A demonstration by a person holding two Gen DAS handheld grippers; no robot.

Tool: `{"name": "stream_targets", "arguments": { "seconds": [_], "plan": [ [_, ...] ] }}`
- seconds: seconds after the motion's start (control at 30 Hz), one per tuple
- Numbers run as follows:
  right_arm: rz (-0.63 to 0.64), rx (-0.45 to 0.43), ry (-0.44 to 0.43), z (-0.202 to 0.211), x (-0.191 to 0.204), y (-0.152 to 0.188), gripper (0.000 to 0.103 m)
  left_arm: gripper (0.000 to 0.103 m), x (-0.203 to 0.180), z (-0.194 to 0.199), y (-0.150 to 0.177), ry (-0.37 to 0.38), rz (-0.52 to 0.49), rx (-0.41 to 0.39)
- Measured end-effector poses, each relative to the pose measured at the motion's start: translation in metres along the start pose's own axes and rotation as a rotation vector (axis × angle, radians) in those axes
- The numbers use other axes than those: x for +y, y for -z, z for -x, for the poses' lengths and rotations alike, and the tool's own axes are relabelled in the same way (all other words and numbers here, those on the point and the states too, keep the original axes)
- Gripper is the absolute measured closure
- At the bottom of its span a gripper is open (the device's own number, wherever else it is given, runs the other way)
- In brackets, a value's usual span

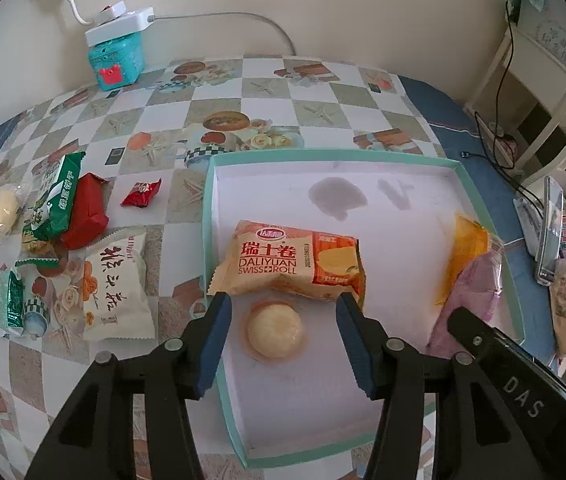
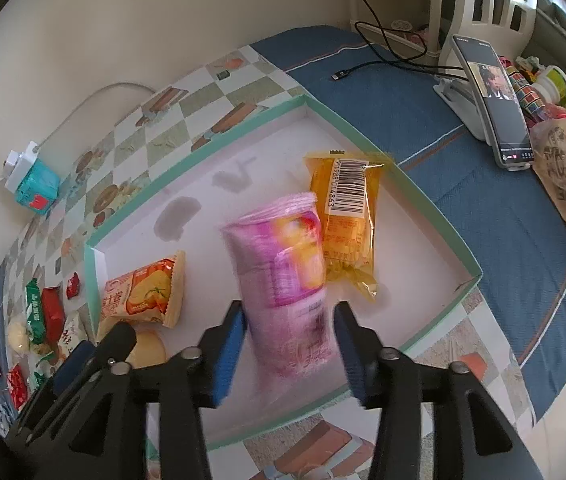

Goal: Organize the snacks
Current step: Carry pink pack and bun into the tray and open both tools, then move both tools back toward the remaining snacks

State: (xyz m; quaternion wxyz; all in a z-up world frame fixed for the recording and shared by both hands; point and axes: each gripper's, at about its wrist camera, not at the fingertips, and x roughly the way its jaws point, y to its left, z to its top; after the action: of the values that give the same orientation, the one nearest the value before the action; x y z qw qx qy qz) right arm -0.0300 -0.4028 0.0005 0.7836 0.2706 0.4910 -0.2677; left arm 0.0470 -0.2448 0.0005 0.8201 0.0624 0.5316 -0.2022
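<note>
We see our left claw (image 1: 283, 316) spread wide above the near part of the teal-rimmed box (image 1: 331, 155), its blue pads apart and touching nothing; between them, lower down on the white box floor, lies a round pale pastry (image 1: 276, 333) in clear wrap, and just beyond it the orange Swiss roll packet (image 1: 289, 262) lies flat; our right claw (image 2: 289, 322) also stands open, its pads on either side of the pink packet (image 2: 283, 276), which is blurred; the left pad looks to be at the packet's edge and a gap shows at the right pad, so we cannot tell whether there is any real contact; the pink packet sits over the box floor, beside the yellow packet (image 2: 345, 220) with its barcode upward, toward the right wall of the box; the remaining snacks lie on the chequered desk (image 1: 219, 100) left of the box: a white packet (image 1: 117, 288), a red block (image 1: 85, 210), a green biscuit packet (image 1: 57, 196), a small red sweet (image 1: 142, 193) and a few more at the edge; a phone (image 2: 497, 108) leans on its stand on the blue cloth at the right.
</note>
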Motion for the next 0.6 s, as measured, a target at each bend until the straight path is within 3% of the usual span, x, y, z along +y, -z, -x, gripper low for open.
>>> {"name": "stream_targets", "arguments": {
  "seconds": [0.33, 0.6],
  "plan": [
    [0.005, -0.003, 0.028, 0.000, 0.001, -0.001, 0.028, 0.021, 0.015, 0.009, -0.003, -0.042, 0.041, -0.006],
    [0.030, -0.018, 0.032, 0.003, 0.006, 0.000, 0.018, 0.013, 0.040, 0.009, -0.004, -0.062, 0.124, 0.006]
  ]
}}
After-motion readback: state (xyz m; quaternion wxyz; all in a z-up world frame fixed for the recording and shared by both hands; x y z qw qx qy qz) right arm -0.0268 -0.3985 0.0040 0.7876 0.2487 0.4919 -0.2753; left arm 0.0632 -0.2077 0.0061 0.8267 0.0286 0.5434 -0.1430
